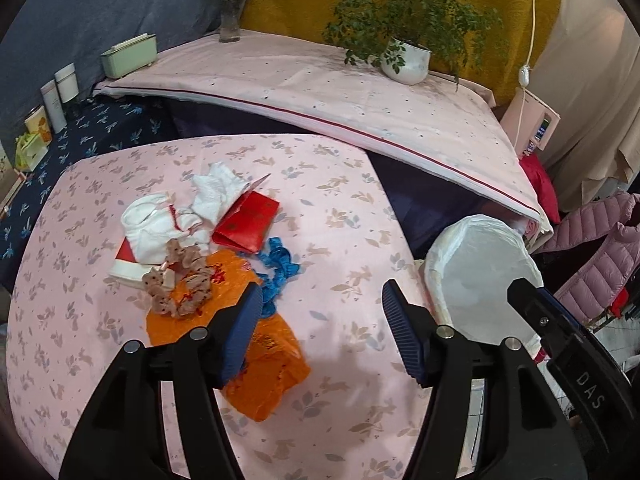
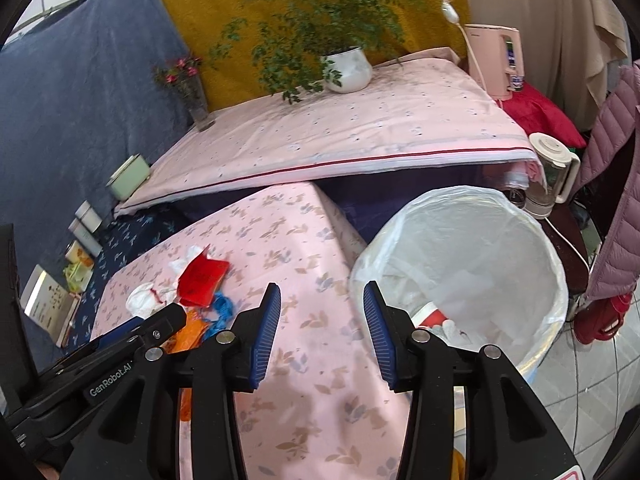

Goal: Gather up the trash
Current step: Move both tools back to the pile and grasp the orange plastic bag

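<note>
"GenRobot.AI" marks left hand-held gripper [image 2: 132, 330]; right [image 1: 560, 320] perhaps "DAS".

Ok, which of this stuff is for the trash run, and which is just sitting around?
For the job:
- orange bag
- red packet
- white tissues
- blue scrap
- lined bin

Just lying about:
- potted plant
- flower vase
- green box
- kettle

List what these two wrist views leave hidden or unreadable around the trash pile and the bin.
- Orange bag: left wrist view, its middle hidden by the left gripper finger.
- Trash pile: right wrist view, near side covered by the left gripper's body.
- Bin: contents partly behind the right gripper finger.
- Red packet: print too small to read.
</note>
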### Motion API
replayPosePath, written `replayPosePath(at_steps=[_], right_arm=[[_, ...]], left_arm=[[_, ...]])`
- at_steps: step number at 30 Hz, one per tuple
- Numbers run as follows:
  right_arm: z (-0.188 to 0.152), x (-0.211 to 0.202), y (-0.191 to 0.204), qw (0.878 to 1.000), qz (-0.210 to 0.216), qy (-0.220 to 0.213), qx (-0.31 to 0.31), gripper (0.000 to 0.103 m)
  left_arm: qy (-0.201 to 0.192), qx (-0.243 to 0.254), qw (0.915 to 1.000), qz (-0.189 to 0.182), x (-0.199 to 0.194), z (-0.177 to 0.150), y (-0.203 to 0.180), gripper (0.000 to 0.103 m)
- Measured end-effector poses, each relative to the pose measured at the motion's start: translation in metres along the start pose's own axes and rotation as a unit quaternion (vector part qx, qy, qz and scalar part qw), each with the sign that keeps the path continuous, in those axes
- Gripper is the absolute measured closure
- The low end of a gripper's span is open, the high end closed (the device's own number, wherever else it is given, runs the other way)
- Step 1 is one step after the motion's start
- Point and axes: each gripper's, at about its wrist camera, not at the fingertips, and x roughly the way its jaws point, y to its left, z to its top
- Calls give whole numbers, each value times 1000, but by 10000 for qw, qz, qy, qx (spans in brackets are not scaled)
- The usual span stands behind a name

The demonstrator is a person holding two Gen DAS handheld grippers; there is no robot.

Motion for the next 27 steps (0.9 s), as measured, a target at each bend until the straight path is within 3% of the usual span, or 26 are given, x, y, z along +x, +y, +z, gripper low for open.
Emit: replayPosePath(at_steps=[16,27], right_arm=[[-26,46,73,9961,403,646,-452,60],[-33,114,102,9918,388,1140,-430,60]], left_arm=[[323,-1161,9911,571,19,-19,121,44],[597,-1530,9850,522,52,-15,152,44]])
